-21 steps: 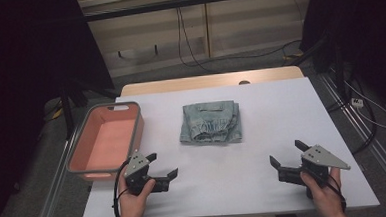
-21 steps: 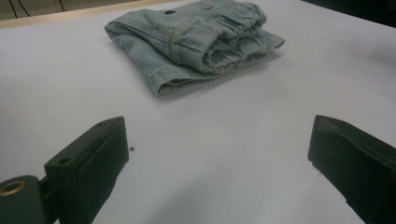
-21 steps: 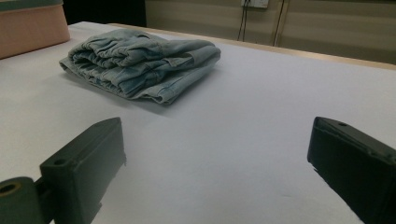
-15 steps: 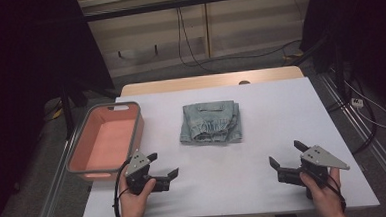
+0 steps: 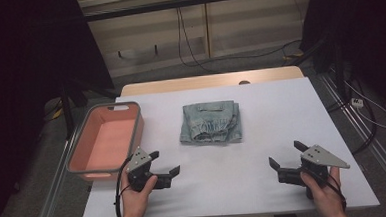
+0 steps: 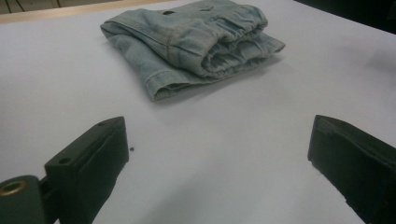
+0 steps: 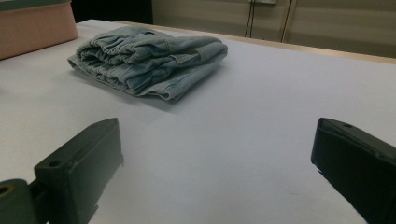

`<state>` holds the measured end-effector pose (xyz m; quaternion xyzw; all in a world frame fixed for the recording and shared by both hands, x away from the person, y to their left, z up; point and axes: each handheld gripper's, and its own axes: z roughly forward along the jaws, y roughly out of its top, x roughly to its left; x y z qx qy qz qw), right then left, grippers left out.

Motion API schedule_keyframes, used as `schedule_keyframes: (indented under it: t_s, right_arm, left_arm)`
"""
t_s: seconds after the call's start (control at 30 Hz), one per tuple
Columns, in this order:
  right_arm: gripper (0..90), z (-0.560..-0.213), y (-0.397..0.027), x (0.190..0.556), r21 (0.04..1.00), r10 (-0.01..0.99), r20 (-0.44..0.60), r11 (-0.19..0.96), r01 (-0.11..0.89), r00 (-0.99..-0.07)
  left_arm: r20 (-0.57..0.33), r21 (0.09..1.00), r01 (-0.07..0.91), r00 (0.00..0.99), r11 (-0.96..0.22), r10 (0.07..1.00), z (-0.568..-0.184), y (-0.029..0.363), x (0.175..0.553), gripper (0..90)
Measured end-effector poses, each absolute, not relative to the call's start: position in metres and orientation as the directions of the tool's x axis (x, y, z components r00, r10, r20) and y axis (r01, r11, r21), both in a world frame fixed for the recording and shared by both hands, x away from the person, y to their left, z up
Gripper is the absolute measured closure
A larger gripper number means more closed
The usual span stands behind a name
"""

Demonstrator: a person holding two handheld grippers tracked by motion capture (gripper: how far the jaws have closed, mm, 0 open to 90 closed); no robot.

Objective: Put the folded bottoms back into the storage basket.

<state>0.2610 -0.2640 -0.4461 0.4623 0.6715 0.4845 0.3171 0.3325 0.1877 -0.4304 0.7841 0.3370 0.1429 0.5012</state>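
We see folded jeans (image 5: 211, 122) lying flat at table (image 5: 261, 110) centre, untouched. Left gripper (image 5: 165, 164) sits at 7 o'clock from the jeans near the front edge, jaws spread wide, nothing between them. Right gripper (image 5: 286, 155) at 4 o'clock from the jeans, well apart, jaws also spread and empty. Pink bin (image 5: 83, 149) at 9 o'clock of the jeans, on the table's left edge, just beside the left gripper.
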Motion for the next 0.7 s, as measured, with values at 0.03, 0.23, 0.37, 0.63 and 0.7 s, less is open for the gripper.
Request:
schedule_keyframes:
  t_s: [0.03, 0.23, 0.37, 0.63, 0.7]
  right_arm:
    - [1.9, -0.446, -0.264, 0.261, 0.944, 0.928, 0.022, 0.104, 0.314, -0.372]
    - [1.4, -0.448, -0.262, 0.263, 0.94, 0.926, 0.02, 0.111, 0.324, -0.376]
    - [1.3, -0.448, -0.261, 0.263, 0.939, 0.926, 0.023, 0.109, 0.325, -0.377]
    - [1.2, -0.449, -0.26, 0.267, 0.938, 0.925, 0.023, 0.112, 0.329, -0.38]
    - [1.2, -0.449, -0.26, 0.267, 0.937, 0.924, 0.022, 0.115, 0.331, -0.383]
  left_arm:
    - [-0.111, 0.882, 0.383, 0.733, -0.273, 0.671, -0.43, 0.188, 0.333, 5.5]
    - [-0.115, 0.882, 0.388, 0.728, -0.268, 0.676, -0.428, 0.187, 0.338, 5.5]
    - [-0.113, 0.888, 0.378, 0.732, -0.262, 0.672, -0.424, 0.182, 0.344, 5.5]
    - [-0.122, 0.893, 0.385, 0.707, -0.234, 0.697, -0.418, 0.176, 0.357, 5.0]
    - [-0.119, 0.895, 0.381, 0.708, -0.234, 0.696, -0.416, 0.175, 0.359, 5.0]
